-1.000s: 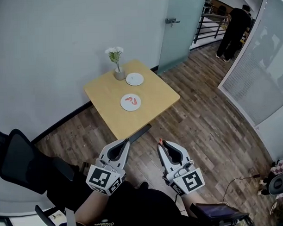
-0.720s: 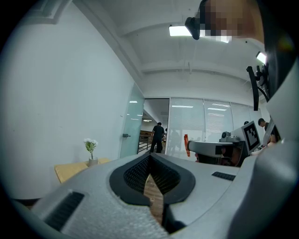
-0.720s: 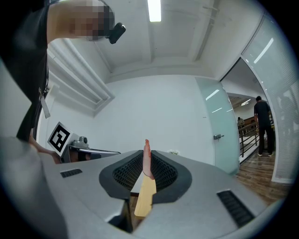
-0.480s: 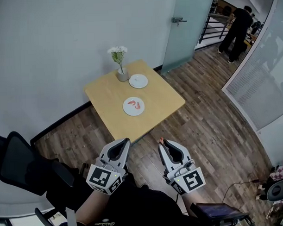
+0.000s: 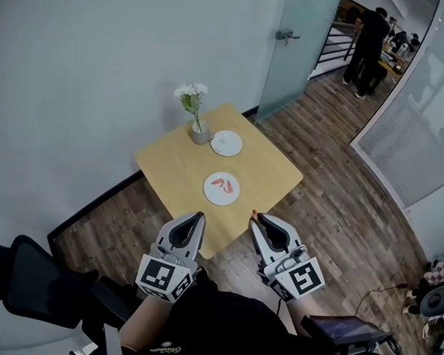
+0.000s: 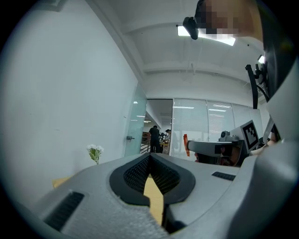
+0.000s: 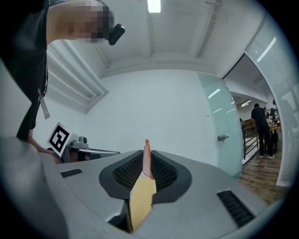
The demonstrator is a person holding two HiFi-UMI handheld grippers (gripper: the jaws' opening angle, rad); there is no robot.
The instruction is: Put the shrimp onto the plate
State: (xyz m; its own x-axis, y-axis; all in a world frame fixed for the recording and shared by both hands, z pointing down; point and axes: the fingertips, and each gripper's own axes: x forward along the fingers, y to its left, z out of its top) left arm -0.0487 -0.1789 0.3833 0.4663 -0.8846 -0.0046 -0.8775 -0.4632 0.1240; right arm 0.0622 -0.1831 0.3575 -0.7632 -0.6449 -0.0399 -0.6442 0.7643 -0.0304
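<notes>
My right gripper (image 5: pixel 255 218) is shut on a small orange shrimp (image 7: pixel 146 158), whose tip sticks out past the jaws (image 5: pixel 253 213). My left gripper (image 5: pixel 199 216) is shut with nothing in it. Both are held side by side just short of the near corner of the square wooden table (image 5: pixel 170 157). A white plate (image 5: pixel 222 196) with shrimp pieces (image 5: pixel 222 185) on it lies just ahead of the grippers. A second white plate (image 5: pixel 226 143), bare, lies farther back. In the left gripper view the shrimp (image 6: pixel 186 144) shows at the right gripper's tip.
A grey vase with white flowers (image 5: pixel 197 117) stands at the table's far edge by the wall. A black chair (image 5: pixel 36 278) is at my left. A glass door (image 5: pixel 297 47) and people (image 5: pixel 366 37) are at the back right, across wooden floor.
The table and plates have come nearer to the grippers in the head view. Both grippers keep the same pose, the right still holding the shrimp.
</notes>
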